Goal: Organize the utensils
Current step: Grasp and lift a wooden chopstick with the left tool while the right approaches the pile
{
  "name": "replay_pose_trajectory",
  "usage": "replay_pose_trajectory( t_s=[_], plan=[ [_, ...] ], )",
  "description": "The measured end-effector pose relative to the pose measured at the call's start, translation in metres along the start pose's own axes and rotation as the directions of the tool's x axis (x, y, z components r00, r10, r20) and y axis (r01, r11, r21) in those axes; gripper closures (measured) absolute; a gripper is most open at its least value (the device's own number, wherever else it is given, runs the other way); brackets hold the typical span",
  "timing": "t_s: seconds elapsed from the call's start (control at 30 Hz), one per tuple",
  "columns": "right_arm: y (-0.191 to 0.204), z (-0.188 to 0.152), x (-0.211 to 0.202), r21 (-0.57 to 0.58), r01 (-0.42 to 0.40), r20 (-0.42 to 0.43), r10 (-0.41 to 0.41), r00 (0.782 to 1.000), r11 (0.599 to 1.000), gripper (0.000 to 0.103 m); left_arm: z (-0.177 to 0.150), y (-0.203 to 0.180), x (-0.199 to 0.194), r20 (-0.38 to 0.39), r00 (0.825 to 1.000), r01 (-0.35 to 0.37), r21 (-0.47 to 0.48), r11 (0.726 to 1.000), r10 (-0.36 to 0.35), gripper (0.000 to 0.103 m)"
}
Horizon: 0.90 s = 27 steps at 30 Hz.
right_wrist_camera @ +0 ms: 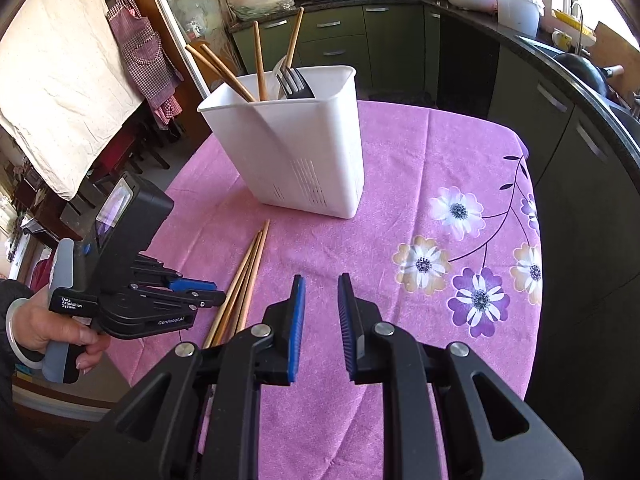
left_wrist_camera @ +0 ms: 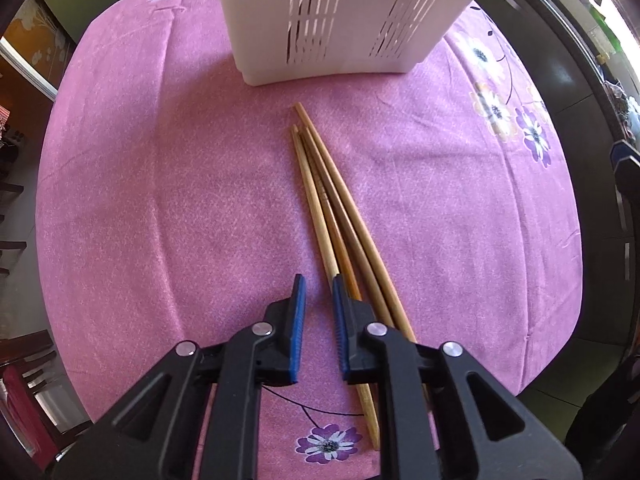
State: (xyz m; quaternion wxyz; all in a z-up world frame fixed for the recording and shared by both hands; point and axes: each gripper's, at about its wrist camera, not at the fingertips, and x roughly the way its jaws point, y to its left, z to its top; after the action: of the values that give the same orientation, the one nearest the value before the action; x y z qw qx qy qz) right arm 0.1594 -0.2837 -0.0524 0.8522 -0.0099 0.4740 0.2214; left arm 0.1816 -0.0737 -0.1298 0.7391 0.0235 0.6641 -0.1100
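Four chopsticks (left_wrist_camera: 326,216) lie loose on the pink flowered tablecloth (left_wrist_camera: 160,200), bunched side by side just in front of the white holder (right_wrist_camera: 296,148), tips toward it but not touching it. The holder stands upright near the far side of the table and already carries several chopsticks and a dark fork (right_wrist_camera: 293,82) — so the sorting looks partly done, with this bundle left to go in.

Judging by the layout, the step in hand is the pickup. The left tongs (left_wrist_camera: 318,300) point down at the thick ends of the bundle, jaws narrow with nothing between them; one pad sits on or right against the sticks rather than around them. The next move calls for shifting sideways so the sticks fall inside the gap, then closing firmly — thin round sticks roll and splay easily. The right tongs (right_wrist_camera: 321,304) hover over bare cloth beside the bundle, jaws narrow and empty.

The sticks are plain wood, some pale, some darker, tapering toward the holder.
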Motion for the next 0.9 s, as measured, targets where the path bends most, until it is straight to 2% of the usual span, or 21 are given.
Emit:
replay_pose_trajectory(
  t_s=[0.13, 0.3, 0.4, 0.57, 0.77, 0.9],
  plan=[
    [0.002, 0.0, 0.007, -0.007, -0.01, -0.017, 0.01, 1.0, 1.0, 0.086, 0.005, -0.003, 0.003, -0.018, 1.0, 0.009, -0.016, 1.0, -0.009, 0.09],
    [0.005, -0.001, 0.015, -0.018, -0.014, -0.042, 0.013, 0.999, 1.0, 0.086, 0.02, -0.012, 0.012, -0.04, 0.998, -0.053, -0.001, 0.999, 0.053, 0.09],
    [0.008, -0.003, 0.021, -0.029, -0.011, -0.058, 0.01, 0.998, 1.0, 0.086, 0.027, -0.014, 0.014, -0.051, 0.997, -0.06, -0.012, 0.998, 0.059, 0.09],
    [0.014, -0.008, 0.038, -0.046, -0.012, -0.104, 0.007, 0.995, 0.999, 0.084, 0.028, -0.008, 0.014, -0.026, 0.999, -0.046, -0.007, 0.999, 0.046, 0.096],
    [0.022, -0.01, 0.071, -0.037, -0.043, -0.186, 0.035, 0.982, 0.998, 0.084, 0.01, 0.017, -0.01, 0.099, 0.994, -0.047, -0.019, 0.999, 0.049, 0.096],
    [0.034, -0.005, 0.094, -0.024, -0.083, -0.24, 0.075, 0.968, 0.996, 0.084, -0.003, 0.025, -0.042, 0.223, 0.973, -0.058, -0.014, 0.998, 0.06, 0.096]
  ],
)
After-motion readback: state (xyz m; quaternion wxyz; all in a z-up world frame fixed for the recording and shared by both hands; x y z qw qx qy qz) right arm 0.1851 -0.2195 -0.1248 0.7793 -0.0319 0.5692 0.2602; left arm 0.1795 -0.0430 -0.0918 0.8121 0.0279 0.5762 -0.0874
